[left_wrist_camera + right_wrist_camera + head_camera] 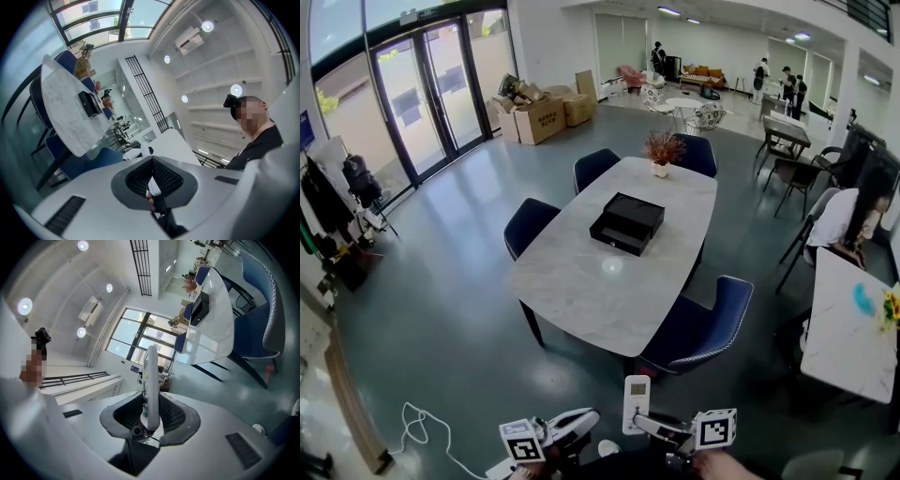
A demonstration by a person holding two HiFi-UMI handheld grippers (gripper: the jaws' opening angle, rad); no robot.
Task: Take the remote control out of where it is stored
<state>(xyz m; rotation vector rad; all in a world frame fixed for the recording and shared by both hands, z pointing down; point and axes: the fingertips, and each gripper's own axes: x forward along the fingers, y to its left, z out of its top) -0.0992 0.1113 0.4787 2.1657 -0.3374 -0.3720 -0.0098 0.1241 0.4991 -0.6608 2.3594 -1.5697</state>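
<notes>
A white remote control (pixel 636 405) with a small screen stands upright at the bottom of the head view. My right gripper (pixel 661 427) is shut on its lower end. In the right gripper view the remote control (pixel 151 380) rises edge-on from between the pads of the right gripper (pixel 150 414). My left gripper (pixel 572 427) is beside it, to the left, and holds nothing. In its own view the left gripper (pixel 152 164) has its jaws together. A black storage box (pixel 627 223) lies on the marble table (pixel 581 281), well ahead of both grippers.
Blue chairs (pixel 698 323) stand round the table, and a potted dried plant (pixel 662 150) sits at its far end. A white cable (pixel 422 427) lies on the floor at the left. A person (pixel 848 216) sits at a second table (pixel 844 347) on the right.
</notes>
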